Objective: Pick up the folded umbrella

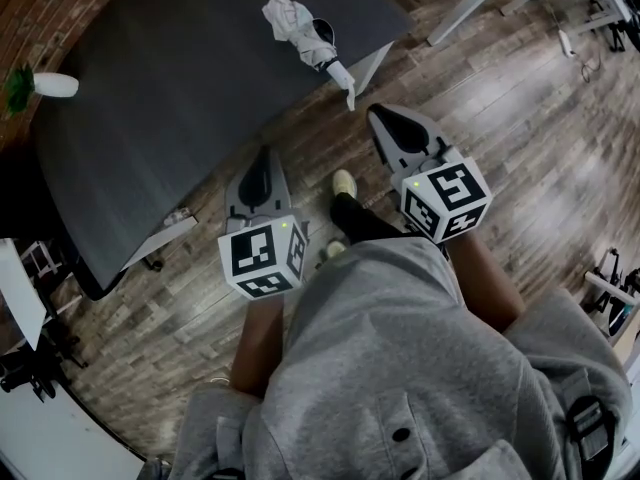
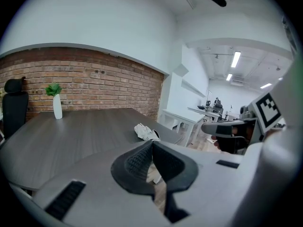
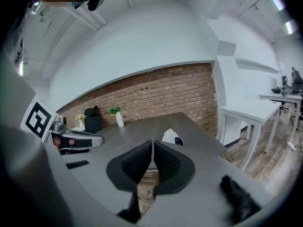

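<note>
Approach: folded umbrella (image 1: pixel 305 30) lay near corner of counter (image 1: pixel 170 88). Well short of it, left claw (image 1: pixel 263 156) and right claw (image 1: pixel 385 118) both closed, empty. Good practice: open one claw early, straddle bundle's middle, then close.

Prob. an office: desks (image 3: pixel 246 109), swivel chair (image 2: pixel 13 109).

The folded umbrella (image 1: pixel 305 33) lies on the table (image 1: pixel 180 98) near its corner, ahead of you. The vase (image 1: pixel 50 85) stands on the same table, well to the left. Your left gripper (image 1: pixel 262 158) and right gripper (image 1: pixel 383 118) sit side by side before the table edge.
</note>
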`<move>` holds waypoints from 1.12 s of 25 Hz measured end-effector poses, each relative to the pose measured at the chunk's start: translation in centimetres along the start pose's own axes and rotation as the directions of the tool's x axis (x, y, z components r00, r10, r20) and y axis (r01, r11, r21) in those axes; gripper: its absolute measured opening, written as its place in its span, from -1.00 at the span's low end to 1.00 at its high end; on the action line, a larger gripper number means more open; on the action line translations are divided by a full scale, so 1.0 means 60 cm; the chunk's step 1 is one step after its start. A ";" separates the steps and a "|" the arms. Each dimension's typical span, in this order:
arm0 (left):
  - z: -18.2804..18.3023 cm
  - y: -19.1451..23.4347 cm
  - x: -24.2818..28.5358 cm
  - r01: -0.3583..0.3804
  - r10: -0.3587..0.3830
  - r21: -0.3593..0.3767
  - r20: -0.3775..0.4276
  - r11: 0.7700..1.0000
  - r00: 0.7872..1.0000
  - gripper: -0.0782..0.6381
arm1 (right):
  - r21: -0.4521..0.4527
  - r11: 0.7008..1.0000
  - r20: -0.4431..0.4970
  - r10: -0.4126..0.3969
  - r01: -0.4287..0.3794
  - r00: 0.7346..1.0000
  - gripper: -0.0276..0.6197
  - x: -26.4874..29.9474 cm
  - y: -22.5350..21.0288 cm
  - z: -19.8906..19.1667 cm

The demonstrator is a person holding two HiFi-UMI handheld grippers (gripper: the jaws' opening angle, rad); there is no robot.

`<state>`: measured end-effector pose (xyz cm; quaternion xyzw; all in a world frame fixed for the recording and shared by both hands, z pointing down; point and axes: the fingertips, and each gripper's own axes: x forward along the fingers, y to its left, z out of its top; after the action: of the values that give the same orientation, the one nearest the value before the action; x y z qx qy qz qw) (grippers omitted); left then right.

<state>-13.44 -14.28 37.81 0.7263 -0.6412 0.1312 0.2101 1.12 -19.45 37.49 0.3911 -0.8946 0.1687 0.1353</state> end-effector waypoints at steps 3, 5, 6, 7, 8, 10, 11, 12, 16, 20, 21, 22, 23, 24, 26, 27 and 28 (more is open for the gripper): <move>0.012 0.000 0.015 -0.007 0.007 0.002 0.006 1.000 1.000 -0.74 | -0.002 1.000 -0.002 0.008 -0.008 1.000 -0.82 0.012 -0.014 0.007; 0.019 0.001 0.025 -0.014 0.014 0.002 0.005 1.000 1.000 -0.74 | 0.001 1.000 -0.002 0.014 -0.014 1.000 -0.82 0.020 -0.023 0.012; 0.022 0.001 0.031 -0.017 0.017 0.002 0.004 1.000 1.000 -0.74 | 0.002 1.000 -0.001 0.016 -0.016 1.000 -0.82 0.024 -0.028 0.016; 0.025 0.002 0.037 -0.020 0.020 0.003 0.004 1.000 1.000 -0.74 | 0.002 1.000 0.001 0.019 -0.019 1.000 -0.82 0.029 -0.032 0.019; 0.029 0.003 0.043 -0.024 0.024 0.004 0.004 1.000 1.000 -0.74 | 0.002 1.000 0.003 0.023 -0.023 1.000 -0.82 0.033 -0.036 0.022; 0.034 0.003 0.055 -0.031 0.031 0.006 0.004 0.999 1.000 -0.74 | 0.002 1.000 0.004 0.030 -0.031 1.000 -0.82 0.042 -0.045 0.026; 0.037 0.002 0.061 -0.033 0.033 0.008 0.003 0.999 0.999 -0.74 | 0.002 0.999 0.004 0.033 -0.033 0.999 -0.82 0.045 -0.050 0.028; 0.039 0.000 0.066 -0.035 0.035 0.010 0.002 0.999 0.999 -0.74 | 0.003 0.999 0.003 0.034 -0.034 0.999 -0.82 0.047 -0.055 0.029; 0.050 -0.002 0.083 -0.042 0.042 0.017 0.004 0.999 0.999 -0.74 | 0.002 0.999 0.014 0.036 -0.036 0.999 -0.82 0.061 -0.075 0.041; 0.061 -0.007 0.098 -0.047 0.046 0.033 0.011 0.998 0.999 -0.74 | 0.005 0.999 0.029 0.038 -0.039 0.999 -0.82 0.068 -0.091 0.052; 0.064 -0.009 0.102 -0.046 0.046 0.037 0.014 0.998 0.999 -0.74 | 0.003 0.999 0.033 0.039 -0.039 0.999 -0.82 0.070 -0.094 0.055; 0.068 -0.010 0.105 -0.046 0.045 0.040 0.017 0.998 0.999 -0.74 | 0.000 0.999 0.036 0.040 -0.040 0.999 -0.82 0.072 -0.097 0.058; 0.071 -0.013 0.108 -0.044 0.043 0.044 0.019 0.998 0.999 -0.74 | -0.003 0.999 0.038 0.039 -0.039 0.999 -0.82 0.072 -0.100 0.060; 0.073 -0.015 0.110 -0.042 0.041 0.048 0.021 0.998 0.999 -0.74 | -0.006 0.999 0.041 0.038 -0.038 0.998 -0.82 0.073 -0.103 0.063; 0.077 -0.018 0.113 -0.040 0.039 0.053 0.024 0.998 0.999 -0.74 | -0.007 0.999 0.047 0.035 -0.035 0.998 -0.82 0.072 -0.107 0.068; 0.078 -0.019 0.114 -0.040 0.038 0.054 0.027 0.998 0.999 -0.74 | -0.008 0.999 0.050 0.035 -0.034 0.998 -0.82 0.072 -0.110 0.070; 0.081 -0.019 0.115 -0.040 0.038 0.054 0.030 0.998 0.999 -0.74 | -0.010 0.999 0.052 0.035 -0.034 0.998 -0.82 0.073 -0.111 0.072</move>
<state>-11.69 -22.51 36.59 0.7208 -0.6545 0.1422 0.1783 2.76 -28.33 36.52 0.3794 -0.9051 0.1568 0.1106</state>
